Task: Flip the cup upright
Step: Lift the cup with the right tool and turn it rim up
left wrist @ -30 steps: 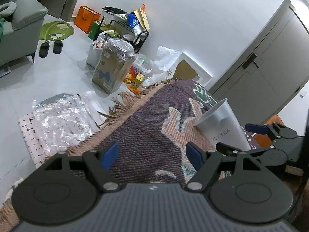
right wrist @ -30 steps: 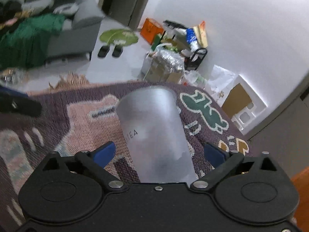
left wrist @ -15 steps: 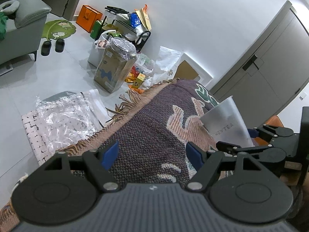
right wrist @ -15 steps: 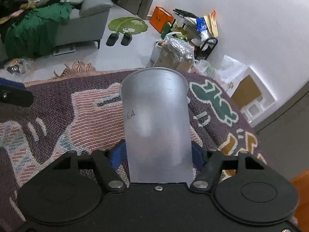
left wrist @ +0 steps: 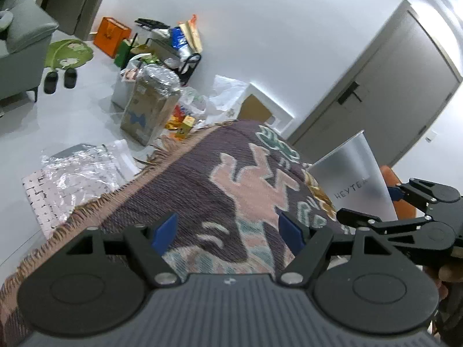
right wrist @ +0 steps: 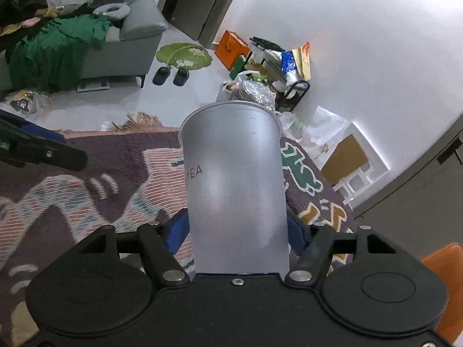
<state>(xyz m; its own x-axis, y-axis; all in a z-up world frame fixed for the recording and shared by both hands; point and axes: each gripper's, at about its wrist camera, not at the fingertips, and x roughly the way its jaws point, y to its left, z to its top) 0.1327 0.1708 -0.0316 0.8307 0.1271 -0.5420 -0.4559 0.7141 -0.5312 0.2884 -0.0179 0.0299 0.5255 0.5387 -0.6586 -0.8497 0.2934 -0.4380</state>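
Observation:
A frosted grey plastic cup (right wrist: 234,185) with "HEYTEA" lettering sits between my right gripper's blue pads (right wrist: 176,228). My right gripper (right wrist: 235,231) is shut on its lower body and holds it tilted, mouth pointing away and up, above the patterned rug (right wrist: 86,190). In the left wrist view the cup (left wrist: 353,173) and the right gripper (left wrist: 376,205) are at the far right. My left gripper (left wrist: 228,227) is open and empty over the rug (left wrist: 202,188).
A grey sofa (right wrist: 127,40) with green cloth stands far left. Boxes and bags (left wrist: 150,107) clutter the floor by the white wall. A plastic-wrapped sheet (left wrist: 78,173) lies beyond the rug's fringe. Grey doors (left wrist: 376,92) are at the right.
My right gripper closed on the cup and lifted it, tipping its mouth upward. The left gripper stayed open and drifted a little.

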